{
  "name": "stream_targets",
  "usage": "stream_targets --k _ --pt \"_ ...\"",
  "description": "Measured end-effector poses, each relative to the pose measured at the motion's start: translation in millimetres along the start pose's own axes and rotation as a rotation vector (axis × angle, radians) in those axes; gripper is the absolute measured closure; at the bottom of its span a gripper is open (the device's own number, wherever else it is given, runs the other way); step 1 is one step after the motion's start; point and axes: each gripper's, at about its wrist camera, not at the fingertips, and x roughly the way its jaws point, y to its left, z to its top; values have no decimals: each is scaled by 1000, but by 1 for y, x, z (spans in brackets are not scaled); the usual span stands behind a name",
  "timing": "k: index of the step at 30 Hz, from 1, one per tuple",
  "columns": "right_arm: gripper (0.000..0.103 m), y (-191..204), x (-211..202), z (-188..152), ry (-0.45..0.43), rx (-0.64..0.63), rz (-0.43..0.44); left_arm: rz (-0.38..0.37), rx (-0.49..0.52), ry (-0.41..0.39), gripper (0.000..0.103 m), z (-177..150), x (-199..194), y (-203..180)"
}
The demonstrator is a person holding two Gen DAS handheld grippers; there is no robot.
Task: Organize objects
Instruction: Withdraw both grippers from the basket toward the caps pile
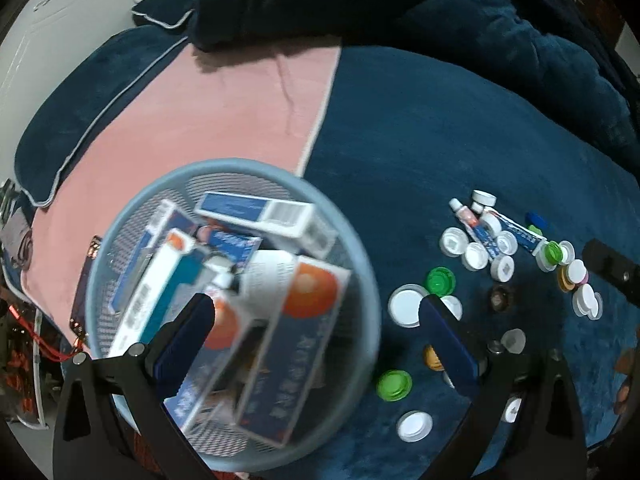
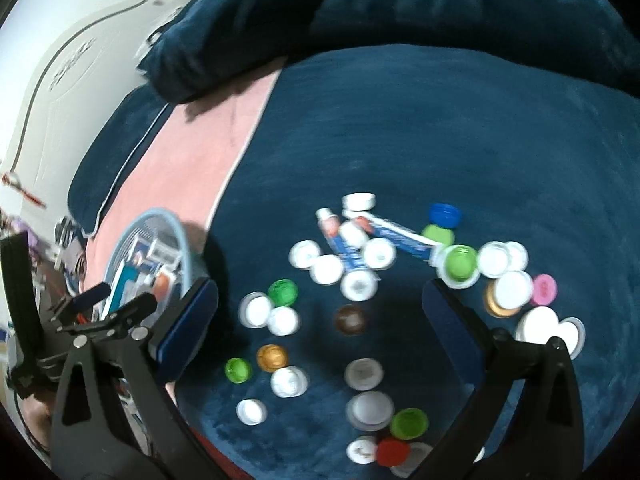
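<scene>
A light blue mesh basket (image 1: 362, 264) holds several blue, white and orange medicine boxes (image 1: 280, 356); it also shows in the right wrist view (image 2: 176, 236). My left gripper (image 1: 316, 312) is open and empty above the basket's right side. Many bottle caps, white (image 2: 356, 284), green (image 2: 283, 292), brown (image 2: 351, 320) and gold (image 2: 272, 357), lie scattered on the dark blue blanket (image 2: 440, 140). Two ointment tubes (image 2: 396, 236) lie among them. My right gripper (image 2: 320, 292) is open and empty above the caps.
A pink cloth (image 1: 208, 108) lies left of the blanket. A bunched dark blue quilt (image 1: 440, 8) lies at the back. A white headboard (image 2: 60, 60) stands at far left. More caps (image 1: 404, 306) lie right of the basket.
</scene>
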Motion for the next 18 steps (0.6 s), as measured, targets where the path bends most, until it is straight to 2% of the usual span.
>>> stream_targets --k 6,10,13,18 --pt "0 -40 -2 6 -10 90 -16 -41 49 -2 1 8 10 -37" --pt "0 -66 -2 8 -19 149 -27 -122 62 36 1 13 30 -70" --pt "0 -81 -2 10 -24 191 -31 -92 109 28 1 23 49 -101" --pt "0 -98 -5 15 -46 231 -36 -54 134 40 5 35 84 -132"
